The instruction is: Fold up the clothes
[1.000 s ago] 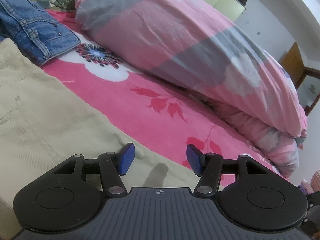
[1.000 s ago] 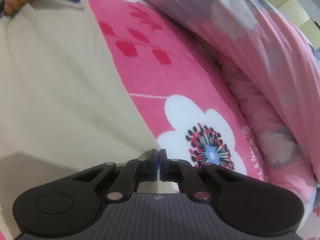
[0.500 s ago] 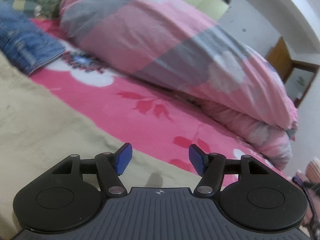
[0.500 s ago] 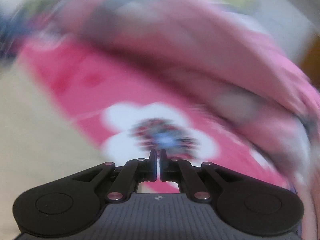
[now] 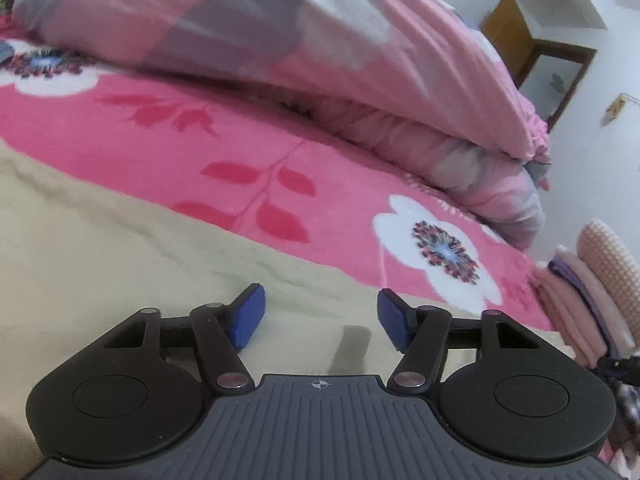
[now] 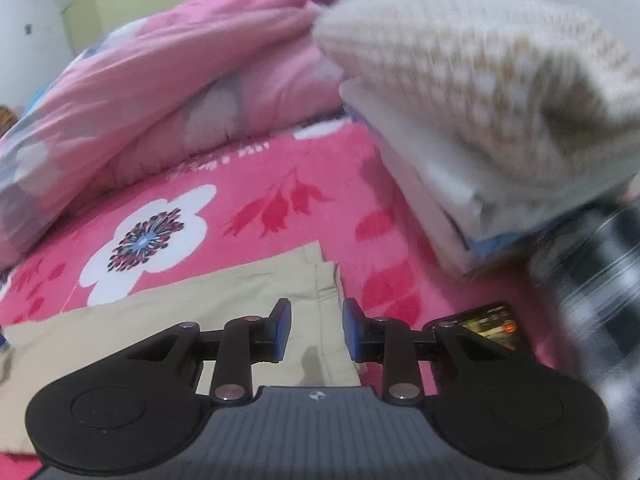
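Beige trousers (image 5: pixel 120 248) lie flat on the pink flowered bedspread (image 5: pixel 224 148). My left gripper (image 5: pixel 318 316) hovers open just above the beige cloth, nothing between its blue pads. In the right wrist view the trousers' hem end (image 6: pixel 256 292) lies below my right gripper (image 6: pixel 316 330), whose jaws are opening over the hem edge with no cloth pinched between them. A stack of folded clothes topped by a cream knitted piece (image 6: pixel 480 92) sits to the right; the same stack (image 5: pixel 592 296) shows at the left wrist view's right edge.
A rolled pink and grey quilt (image 5: pixel 280 40) runs along the far side of the bed. A phone (image 6: pixel 486 322) lies on the bedspread by the right gripper. A dark striped object (image 6: pixel 592 272) blurs at the right. A wooden frame (image 5: pixel 536 56) stands by the wall.
My right gripper swung and rolled from the trousers' side edge to the hem end, and its jaws went from shut to parted. The left gripper slid right along the trousers, staying open.
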